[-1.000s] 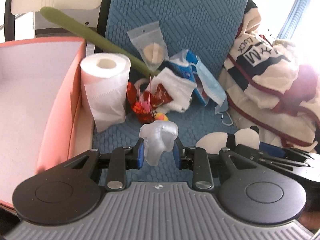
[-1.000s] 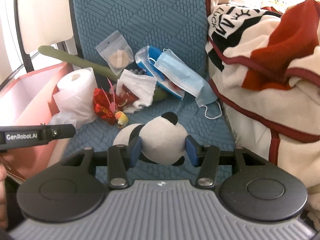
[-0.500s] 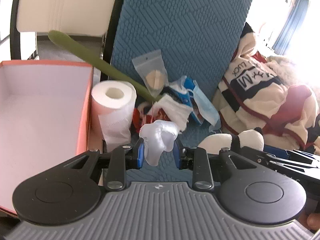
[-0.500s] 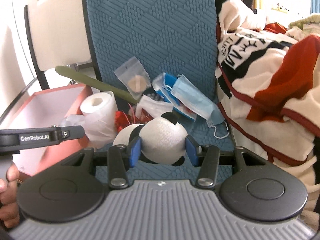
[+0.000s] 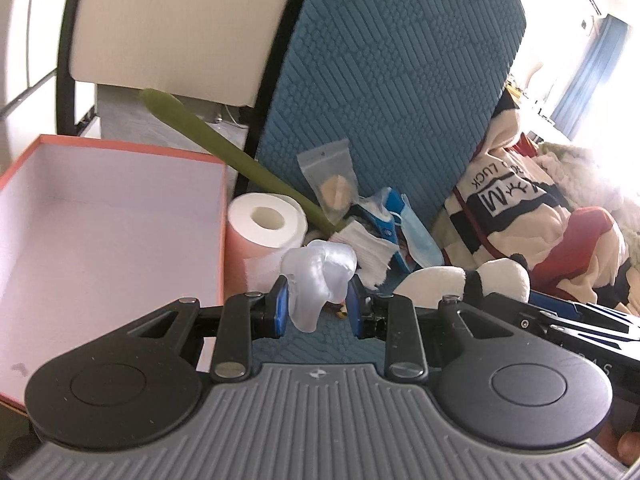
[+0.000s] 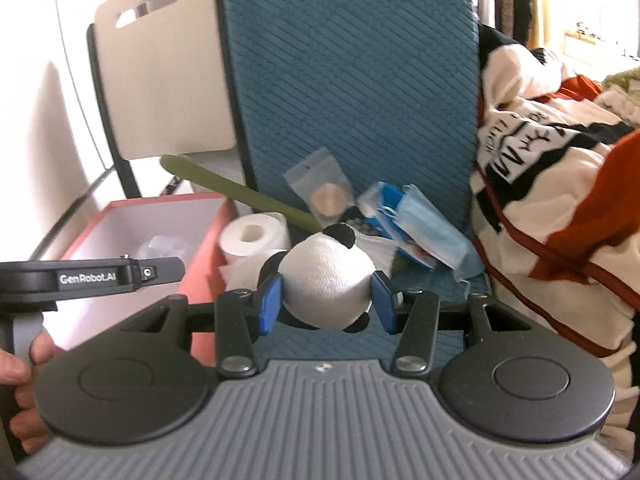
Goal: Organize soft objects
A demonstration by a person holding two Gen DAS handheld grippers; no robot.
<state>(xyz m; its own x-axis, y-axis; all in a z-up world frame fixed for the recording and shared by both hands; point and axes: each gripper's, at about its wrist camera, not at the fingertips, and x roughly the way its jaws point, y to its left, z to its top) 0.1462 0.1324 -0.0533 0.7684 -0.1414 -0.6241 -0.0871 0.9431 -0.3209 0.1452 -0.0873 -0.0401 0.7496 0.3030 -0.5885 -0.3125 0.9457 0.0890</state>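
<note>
My left gripper [image 5: 318, 308] is shut on a translucent white squishy toy [image 5: 318, 276], held in the air beside the right wall of the orange box [image 5: 100, 216]. My right gripper [image 6: 328, 304] is shut on a panda plush [image 6: 326, 284], lifted above the blue seat cushion [image 6: 424, 312]. The panda also shows in the left wrist view [image 5: 460, 280], just right of my left gripper. The left gripper's body shows in the right wrist view [image 6: 100, 278], over the box [image 6: 128, 232].
A toilet paper roll [image 5: 264, 224], a green stick [image 5: 224, 152], a zip bag [image 5: 332, 184], white tissue [image 5: 372, 248], a blue face mask [image 5: 416, 232] and a blue packet lie on the seat. A striped blanket [image 5: 532, 220] lies at the right.
Both grippers have risen and pulled back from the seat with their toys. The left gripper has drifted left toward the orange box, which now fills more of its view.
</note>
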